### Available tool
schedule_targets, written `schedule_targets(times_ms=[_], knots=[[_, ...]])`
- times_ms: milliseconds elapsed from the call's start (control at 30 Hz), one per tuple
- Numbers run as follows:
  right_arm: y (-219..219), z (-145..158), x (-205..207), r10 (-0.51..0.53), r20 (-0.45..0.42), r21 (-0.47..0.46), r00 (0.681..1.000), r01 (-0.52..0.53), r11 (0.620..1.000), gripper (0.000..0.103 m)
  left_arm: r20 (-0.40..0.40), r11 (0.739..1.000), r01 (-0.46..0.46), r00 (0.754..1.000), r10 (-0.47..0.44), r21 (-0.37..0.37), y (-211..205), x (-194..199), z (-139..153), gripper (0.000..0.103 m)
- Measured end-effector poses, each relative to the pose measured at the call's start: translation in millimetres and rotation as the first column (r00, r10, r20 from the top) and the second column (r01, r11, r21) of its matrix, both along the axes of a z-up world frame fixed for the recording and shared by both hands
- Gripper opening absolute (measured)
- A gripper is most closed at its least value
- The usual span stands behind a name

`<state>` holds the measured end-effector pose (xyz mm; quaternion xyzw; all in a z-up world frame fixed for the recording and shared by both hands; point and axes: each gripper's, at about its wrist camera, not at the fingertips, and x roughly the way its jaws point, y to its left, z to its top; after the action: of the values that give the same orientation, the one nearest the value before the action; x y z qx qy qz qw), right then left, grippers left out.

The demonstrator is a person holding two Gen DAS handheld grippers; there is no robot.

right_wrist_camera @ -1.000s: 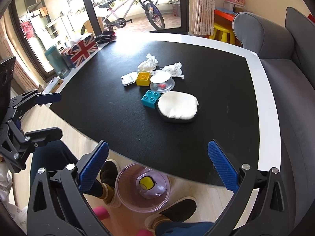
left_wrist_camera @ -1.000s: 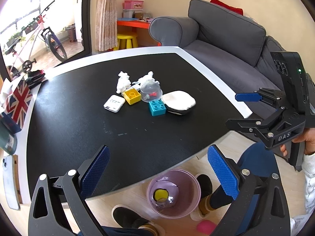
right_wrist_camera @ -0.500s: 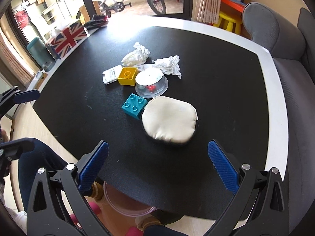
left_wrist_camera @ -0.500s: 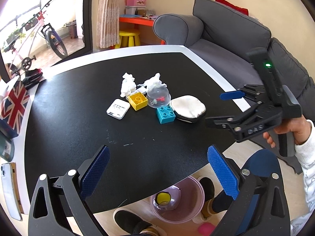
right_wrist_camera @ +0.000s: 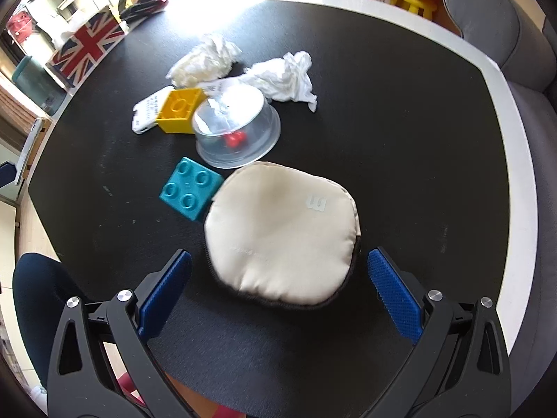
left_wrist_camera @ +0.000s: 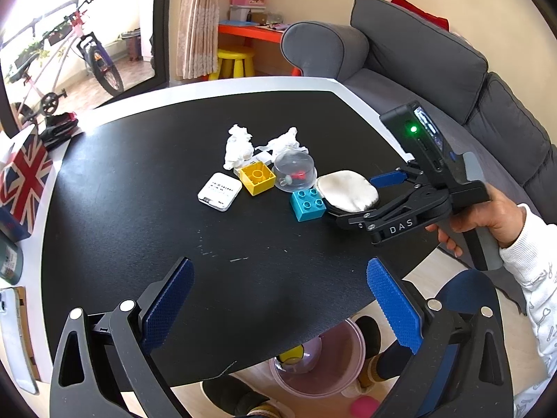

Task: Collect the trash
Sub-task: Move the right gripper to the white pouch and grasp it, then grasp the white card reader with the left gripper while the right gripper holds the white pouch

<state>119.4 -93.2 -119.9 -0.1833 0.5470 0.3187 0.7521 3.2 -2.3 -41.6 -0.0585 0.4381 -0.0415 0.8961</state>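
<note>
Two crumpled white tissues (left_wrist_camera: 237,146) (left_wrist_camera: 283,142) lie on the black table (left_wrist_camera: 139,230); they also show in the right wrist view (right_wrist_camera: 205,61) (right_wrist_camera: 285,76). A clear plastic dome lid (right_wrist_camera: 236,132) with red bits under it sits beside them. My right gripper (right_wrist_camera: 278,292) is open, its jaws either side of a cream round pouch (right_wrist_camera: 282,233), low over the table. My left gripper (left_wrist_camera: 278,306) is open and empty above the table's near edge. A pink bin (left_wrist_camera: 320,358) with a yellow item stands on the floor below.
A yellow brick (right_wrist_camera: 179,109), a teal brick (right_wrist_camera: 189,193) and a white card pack (left_wrist_camera: 220,191) lie among the trash. A Union Jack box (left_wrist_camera: 21,181) stands at the table's left edge. A grey sofa (left_wrist_camera: 435,62) is on the right.
My right gripper has moved forward and down over the table, reaching the cream pouch. My left gripper has moved slightly forward over the table edge. Both stay open.
</note>
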Motion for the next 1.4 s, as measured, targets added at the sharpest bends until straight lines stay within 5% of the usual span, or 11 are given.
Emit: schedule_targets(times_ms=[233, 367, 600, 1400], knots=[[0.5, -5.1, 3.9, -0.005, 0.01, 0.007, 1.0, 0.005, 1.0, 0.099, -0.011, 1.0, -0.008, 1.0, 0.008, -0.009, 5.2, 2.1, -6.8, 0.095], [1.2, -1.8, 1.2, -0.008, 0.047, 0.003, 0.999, 0.008, 1.0, 0.083, -0.015, 1.0, -0.011, 1.0, 0.011, -0.015, 8.7, 2.9, -10.8, 0.095], [-5.1, 1.3, -2.2, -0.015, 0.059, 0.019, 0.998, 0.014, 1.0, 0.077, -0.015, 1.0, -0.014, 1.0, 0.014, -0.015, 13.8, 5.4, -13.5, 0.095], [-28.0, 58.0, -31.5, -0.016, 0.12, 0.087, 0.993, 0.005, 0.996, 0.075, -0.076, 0.991, 0.117, 0.991, -0.112, 0.062, 33.2, 79.7, -33.8, 0.095]])
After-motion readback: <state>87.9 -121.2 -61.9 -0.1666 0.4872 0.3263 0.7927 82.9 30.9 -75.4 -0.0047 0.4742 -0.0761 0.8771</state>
